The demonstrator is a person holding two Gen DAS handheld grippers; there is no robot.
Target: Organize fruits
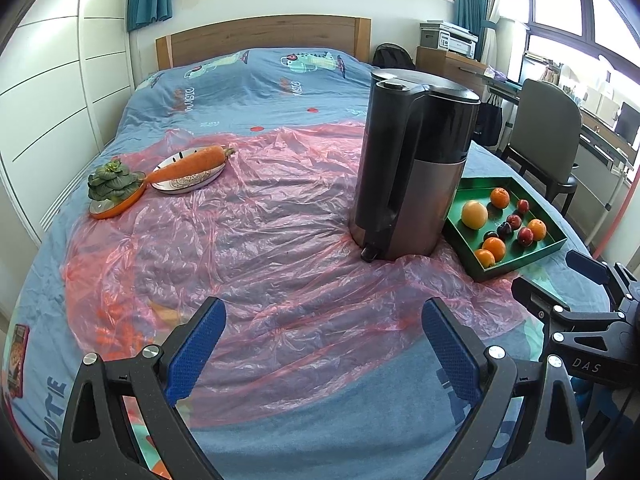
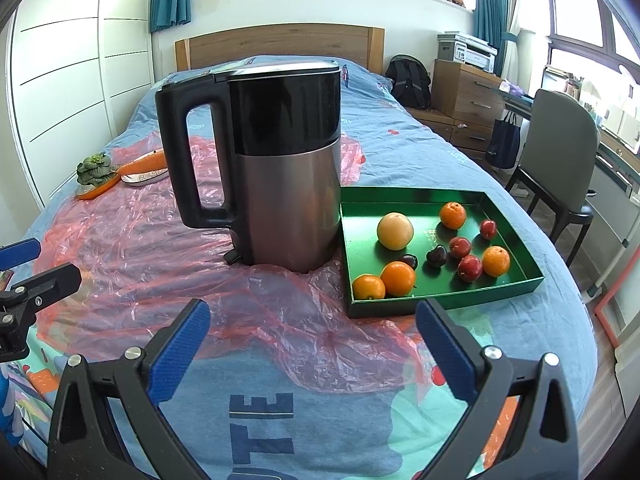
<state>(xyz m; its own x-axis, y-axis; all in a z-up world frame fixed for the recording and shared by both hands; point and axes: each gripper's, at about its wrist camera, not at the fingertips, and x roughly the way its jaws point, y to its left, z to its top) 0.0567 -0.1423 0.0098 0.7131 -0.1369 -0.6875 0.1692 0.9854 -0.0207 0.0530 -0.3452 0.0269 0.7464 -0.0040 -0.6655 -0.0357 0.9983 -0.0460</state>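
Blue bedding covers the bed (image 1: 248, 92), and I can read "DAS" on the frame of the right hand-held gripper (image 1: 560, 280) where it pokes into the left wrist view. The quilt carries big letters, "TE" in the right wrist view, and "TIE" at the lower left of the left view. A crinkled pink plastic sheet (image 1: 260, 240) lies over the quilt.

Only the left view shows clearly the carrot (image 1: 188, 166) lying across a patterned plate (image 1: 188, 186), with a leafy green vegetable (image 1: 112, 182) in an orange dish beside it. The right view shows the kettle (image 2: 276, 168) handle side-on.

The green tray (image 2: 444, 302) sits just right of the kettle, holding oranges (image 2: 398, 278), a pale round fruit (image 2: 395, 231) and small red and dark fruits. The tray lies straight ahead of the right hand-held gripper (image 2: 312, 344), near it. It sits well right of the left hand-held gripper (image 1: 324, 340). Both stand wide apart, holding nothing.
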